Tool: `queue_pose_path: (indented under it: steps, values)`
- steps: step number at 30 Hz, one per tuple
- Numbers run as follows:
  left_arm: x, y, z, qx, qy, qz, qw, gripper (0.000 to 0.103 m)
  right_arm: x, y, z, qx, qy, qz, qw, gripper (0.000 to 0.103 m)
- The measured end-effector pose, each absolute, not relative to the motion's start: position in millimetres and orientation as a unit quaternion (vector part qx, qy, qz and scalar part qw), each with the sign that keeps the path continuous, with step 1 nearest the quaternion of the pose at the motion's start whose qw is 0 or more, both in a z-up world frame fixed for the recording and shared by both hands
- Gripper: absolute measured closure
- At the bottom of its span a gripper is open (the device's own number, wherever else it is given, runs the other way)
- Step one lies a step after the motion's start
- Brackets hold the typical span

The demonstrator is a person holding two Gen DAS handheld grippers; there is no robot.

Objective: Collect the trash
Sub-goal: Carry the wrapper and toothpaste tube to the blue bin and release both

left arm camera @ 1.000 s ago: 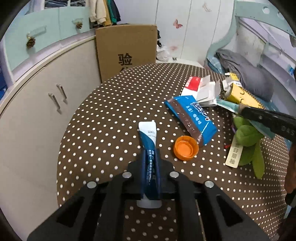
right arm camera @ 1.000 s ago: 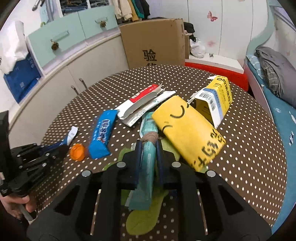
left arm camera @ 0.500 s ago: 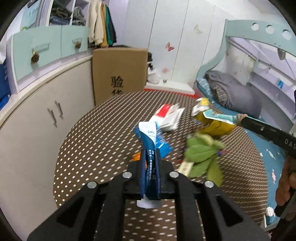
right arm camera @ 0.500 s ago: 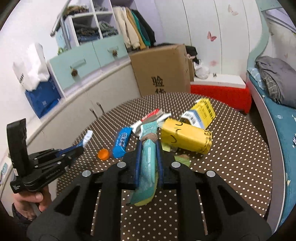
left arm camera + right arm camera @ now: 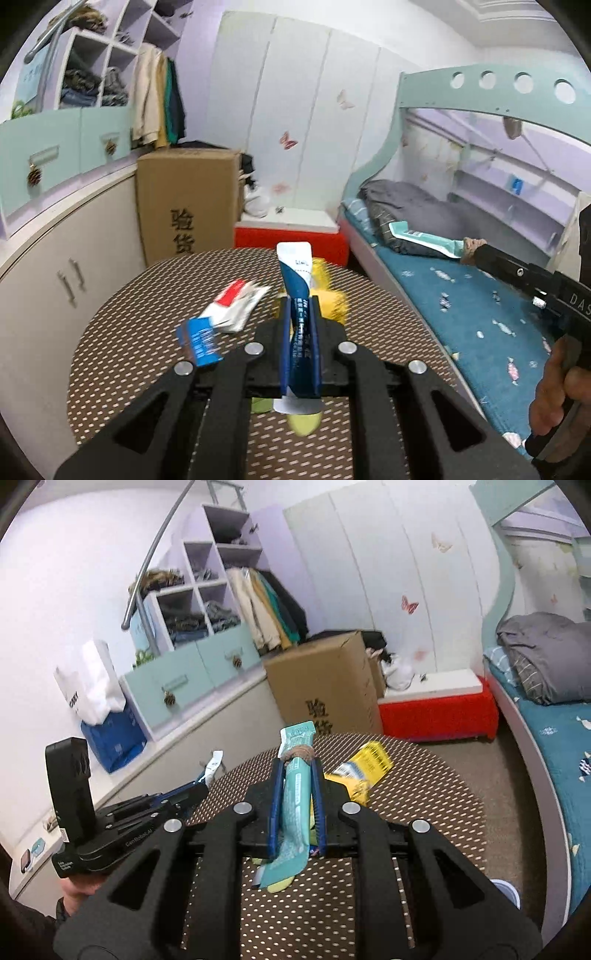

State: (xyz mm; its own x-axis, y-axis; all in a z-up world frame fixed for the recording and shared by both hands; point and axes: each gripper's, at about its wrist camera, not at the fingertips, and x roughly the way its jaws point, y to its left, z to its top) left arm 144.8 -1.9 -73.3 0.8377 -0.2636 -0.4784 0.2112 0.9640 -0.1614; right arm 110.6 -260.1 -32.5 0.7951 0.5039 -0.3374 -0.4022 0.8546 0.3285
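Note:
My left gripper (image 5: 300, 301) is shut on a blue and white tube (image 5: 295, 271), held well above the round dotted table (image 5: 140, 343). My right gripper (image 5: 297, 766) is shut on a teal wrapper (image 5: 295, 794) with a brown band near its top end. In the left wrist view the right gripper (image 5: 469, 251) reaches in from the right with the teal wrapper (image 5: 424, 238) sticking out. In the right wrist view the left gripper (image 5: 201, 781) shows at the left with the tube (image 5: 214, 762). A blue packet (image 5: 197, 341), a red and white carton (image 5: 234, 304) and a yellow box (image 5: 364, 771) lie on the table.
A cardboard box (image 5: 188, 206) and a red and white chest (image 5: 291, 236) stand beyond the table. Curved white cabinets (image 5: 48, 273) run along the left. A bed with a blue cover (image 5: 461, 310) lies to the right. A green item (image 5: 304, 422) lies on the table under the left gripper.
Both grippers have risen off the table and tilted up, each keeping its piece of trash. The table has sunk lower in both views and more of the room shows.

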Motion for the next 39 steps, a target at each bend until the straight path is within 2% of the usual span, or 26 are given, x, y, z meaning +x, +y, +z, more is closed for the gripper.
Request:
queue_pose_path:
  steps: [6,11,18,26,28,29,30,31,34,39]
  values:
    - [146.8,-55.5,-62.8,-0.041,0.246,-0.168,0.954,0.094,100.2,-319.2,-25.5,0.135,0.190,0.182,0.955,0.088]
    - [153.1,-98.7,-68.4,-0.033,0.255,-0.205,0.944,0.094,105.5,-375.7,-45.5,0.155,0.206,0.116,0.959,0.088]
    - [171.1,-172.9,-95.2,-0.008,0.292,-0.259,0.921,0.094,131.3,-451.6,-128.2,0.200,0.290,0.027,0.935,0.088]
    - [192.8,-253.1,-141.2,0.029,0.350,-0.304,0.886,0.094,170.7,-510.4,-256.1,0.263,0.404,-0.029,0.876,0.088]
    - [197.8,-271.4,-152.2,0.041,0.363,-0.310,0.878,0.094,176.8,-522.4,-286.9,0.277,0.424,-0.036,0.861,0.085]
    - [199.8,-280.0,-157.9,0.046,0.370,-0.313,0.874,0.094,181.9,-527.2,-303.2,0.284,0.438,-0.038,0.852,0.077]
    - [202.0,-288.9,-163.8,0.052,0.377,-0.317,0.869,0.094,184.8,-532.3,-316.3,0.293,0.445,-0.044,0.845,0.044]
    - [204.9,-300.0,-172.6,0.059,0.387,-0.321,0.863,0.094,184.7,-537.8,-325.5,0.301,0.443,-0.050,0.843,0.032]
    - [212.3,-329.8,-194.6,0.077,0.412,-0.328,0.847,0.094,174.1,-553.6,-333.2,0.332,0.430,-0.061,0.837,0.029]
    - [221.6,-371.7,-229.9,0.103,0.451,-0.337,0.820,0.094,139.6,-575.5,-304.9,0.354,0.377,-0.080,0.852,0.024]
